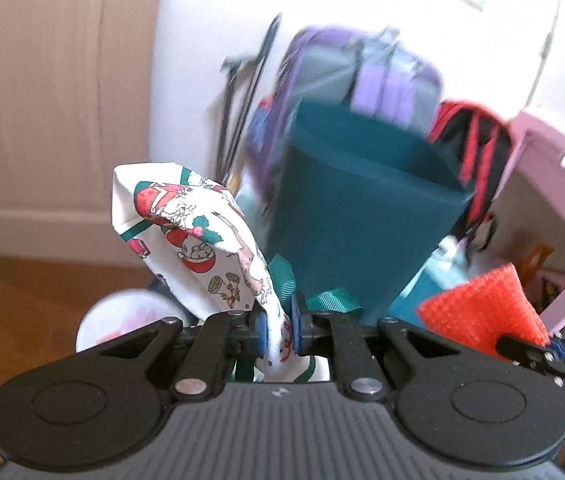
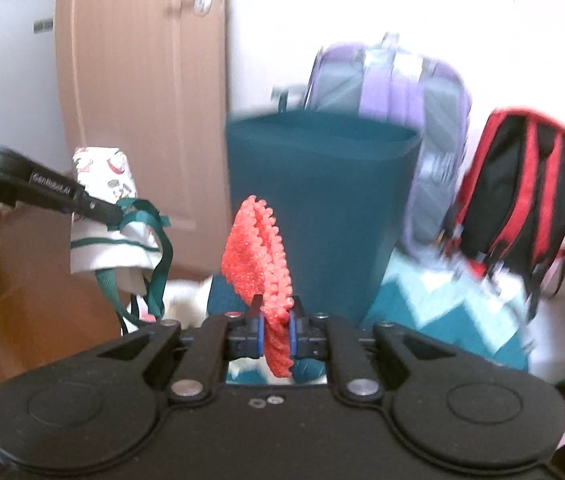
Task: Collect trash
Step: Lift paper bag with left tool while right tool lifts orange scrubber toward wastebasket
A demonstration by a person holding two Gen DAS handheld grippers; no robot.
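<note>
Gift bag (image 1: 198,240) in left tongs (image 1: 278,330)

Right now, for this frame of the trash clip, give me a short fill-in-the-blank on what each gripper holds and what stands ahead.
1. The left gripper is shut on a white printed ____ with green ribbon handles.
2. The right gripper pinches a scrubby pad whose colour is ____.
3. The bin straight ahead of both grippers is ____ in colour.
4. Behind the bin leans a ____ backpack, beside a red and black one.

Missing words: bag; red; teal; purple
</note>
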